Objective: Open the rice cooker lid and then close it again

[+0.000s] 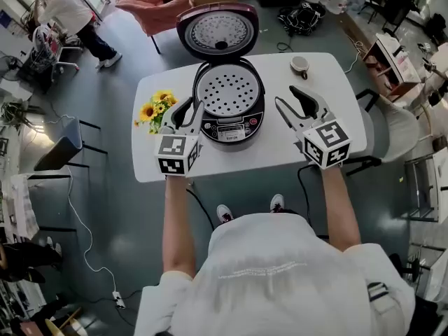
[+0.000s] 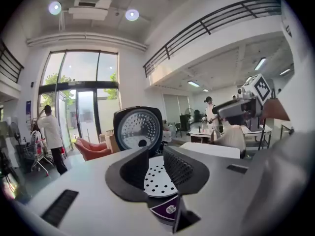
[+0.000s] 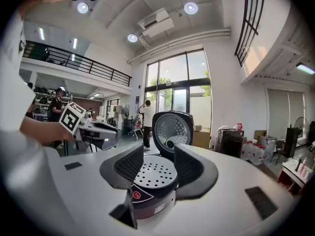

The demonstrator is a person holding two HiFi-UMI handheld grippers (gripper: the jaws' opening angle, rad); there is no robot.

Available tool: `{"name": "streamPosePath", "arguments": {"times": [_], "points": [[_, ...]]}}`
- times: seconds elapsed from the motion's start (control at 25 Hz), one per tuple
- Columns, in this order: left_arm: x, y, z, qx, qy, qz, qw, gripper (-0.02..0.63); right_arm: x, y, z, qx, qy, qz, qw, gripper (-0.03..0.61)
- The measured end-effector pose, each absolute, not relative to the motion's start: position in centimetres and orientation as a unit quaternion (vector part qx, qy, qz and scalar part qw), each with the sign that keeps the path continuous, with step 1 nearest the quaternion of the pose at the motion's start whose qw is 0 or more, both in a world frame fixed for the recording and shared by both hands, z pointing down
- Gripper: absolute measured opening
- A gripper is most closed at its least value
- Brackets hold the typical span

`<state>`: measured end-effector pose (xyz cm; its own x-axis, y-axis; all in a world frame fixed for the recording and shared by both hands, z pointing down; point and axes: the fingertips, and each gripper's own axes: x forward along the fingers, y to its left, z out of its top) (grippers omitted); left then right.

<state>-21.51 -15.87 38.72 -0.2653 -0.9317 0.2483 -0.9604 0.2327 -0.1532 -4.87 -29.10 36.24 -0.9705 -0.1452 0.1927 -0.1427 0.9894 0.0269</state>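
Note:
The dark rice cooker (image 1: 229,110) stands at the middle of the white table (image 1: 280,156). Its lid (image 1: 218,32) is swung up and back, and the perforated inner plate (image 1: 228,91) is exposed. My left gripper (image 1: 194,105) hovers just left of the cooker body, jaws apart with nothing between them. To the cooker's right, my right gripper (image 1: 285,95) is open and empty too. The left gripper view looks between the jaws of the left gripper (image 2: 155,154) at the raised lid (image 2: 139,128). Past the right gripper (image 3: 158,154) in its own view are the lid (image 3: 172,128) and the cooker body (image 3: 150,198).
A bunch of sunflowers (image 1: 157,108) lies on the table left of my left gripper. A cup (image 1: 300,65) sits at the table's far right corner. Behind the table is a pink armchair (image 1: 150,9); a person (image 1: 70,16) stands far back left. A chair (image 1: 392,135) is at the right.

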Motion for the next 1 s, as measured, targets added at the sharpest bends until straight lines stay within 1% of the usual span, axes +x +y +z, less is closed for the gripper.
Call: {"name": "streamPosePath", "arguments": {"times": [0.32,0.44,0.6,0.92,1.0], "points": [[-22.7,-12.0,34.0,0.575,-0.812,0.100,0.009,0.107,-5.6,-29.3,34.3,0.073,-0.994,-0.015,0.077,0.187],[-23.0,-11.0,33.4,0.566,-0.818,0.106,-0.002,0.107,-5.6,-29.1,33.7,0.075,-0.995,-0.017,0.069,0.187],[-23.5,-10.6,33.7,0.563,-0.820,0.104,0.004,0.107,-5.9,-28.9,33.5,0.079,-0.994,-0.020,0.066,0.187],[-24.8,-10.2,34.4,0.575,-0.813,0.097,0.016,0.107,-6.9,-27.6,33.5,0.084,-0.993,-0.026,0.081,0.186],[-25.2,-10.0,34.3,0.575,-0.814,0.083,0.015,0.091,-7.1,-27.3,33.7,0.090,-0.992,-0.027,0.084,0.186]]}}
